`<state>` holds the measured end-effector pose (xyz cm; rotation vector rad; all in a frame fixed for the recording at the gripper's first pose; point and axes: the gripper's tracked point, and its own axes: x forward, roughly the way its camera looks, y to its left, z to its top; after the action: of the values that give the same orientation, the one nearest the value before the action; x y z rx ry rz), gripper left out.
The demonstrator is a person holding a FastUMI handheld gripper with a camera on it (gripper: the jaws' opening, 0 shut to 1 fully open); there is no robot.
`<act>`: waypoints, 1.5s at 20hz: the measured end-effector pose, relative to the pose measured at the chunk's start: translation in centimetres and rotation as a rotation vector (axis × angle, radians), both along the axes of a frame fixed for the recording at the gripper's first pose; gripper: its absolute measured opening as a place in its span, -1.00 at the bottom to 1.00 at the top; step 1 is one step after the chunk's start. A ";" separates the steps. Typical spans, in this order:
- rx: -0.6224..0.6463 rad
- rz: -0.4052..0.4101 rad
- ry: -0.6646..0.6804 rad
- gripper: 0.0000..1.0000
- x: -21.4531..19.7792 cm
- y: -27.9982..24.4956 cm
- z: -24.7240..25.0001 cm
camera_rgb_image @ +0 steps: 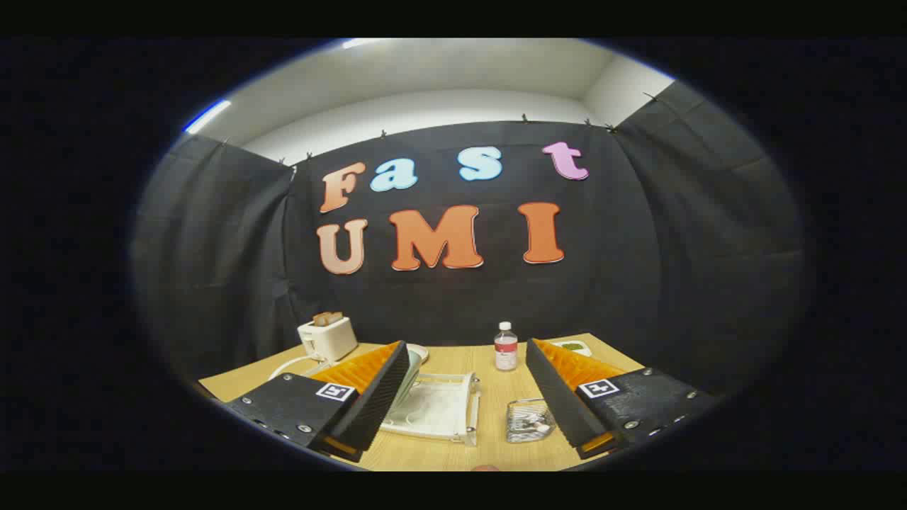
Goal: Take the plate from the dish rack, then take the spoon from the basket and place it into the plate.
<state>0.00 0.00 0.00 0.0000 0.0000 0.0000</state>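
Spread wide with nothing between them, the gripper's fingers hang above a wooden table. Far left, beyond the left finger, a white toaster holds bread. Next comes the white dish rack, with the pale plate standing on edge in it, partly hidden by the left finger. A clear bottle stands further back. Beside the right finger sits the wire basket; its contents are too blurred to tell.
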 end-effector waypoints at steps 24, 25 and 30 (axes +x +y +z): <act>0.064 -0.095 0.167 0.97 0.9 -2.1 -4.7; 0.084 -0.091 0.176 0.98 1.5 -1.4 -4.9; 0.059 -0.096 0.233 0.98 5.2 2.3 -6.8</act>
<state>5.19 2.28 -6.77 0.0592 0.2334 -0.0964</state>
